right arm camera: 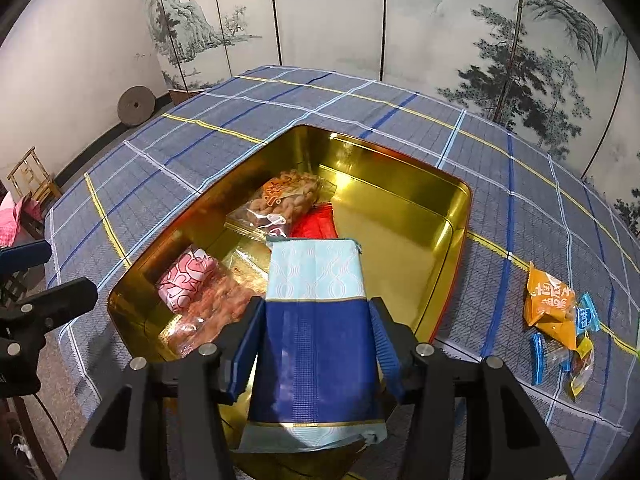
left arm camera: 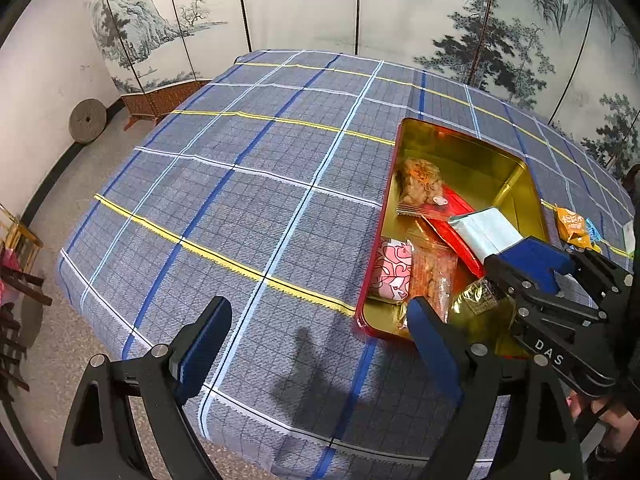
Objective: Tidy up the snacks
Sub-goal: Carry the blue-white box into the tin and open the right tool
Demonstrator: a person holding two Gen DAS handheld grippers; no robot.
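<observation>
A red tin with a gold inside [right arm camera: 460,200] sits on the checked cloth. It holds a bag of twisted snacks [right arm camera: 280,200], a pink packet [right arm camera: 186,280], a red packet [right arm camera: 316,224] and a clear orange packet [right arm camera: 216,308]. My right gripper [right arm camera: 317,304] is shut on a blue and pale-blue packet [right arm camera: 316,344] above the tin's near end. The packet's pale tip points into the tin. My left gripper [left arm camera: 316,308] hangs open over the cloth, left of the tin [left arm camera: 384,208], with nothing between its fingers. The right gripper [left arm camera: 508,260] shows there too.
An orange packet [right arm camera: 550,300] and several small blue and yellow sweets [right arm camera: 538,356] lie on the cloth right of the tin. A painted folding screen [right arm camera: 328,20] stands behind the table. A stone disc [right arm camera: 136,106] leans on the wall and a wooden stool [right arm camera: 32,180] stands at the left.
</observation>
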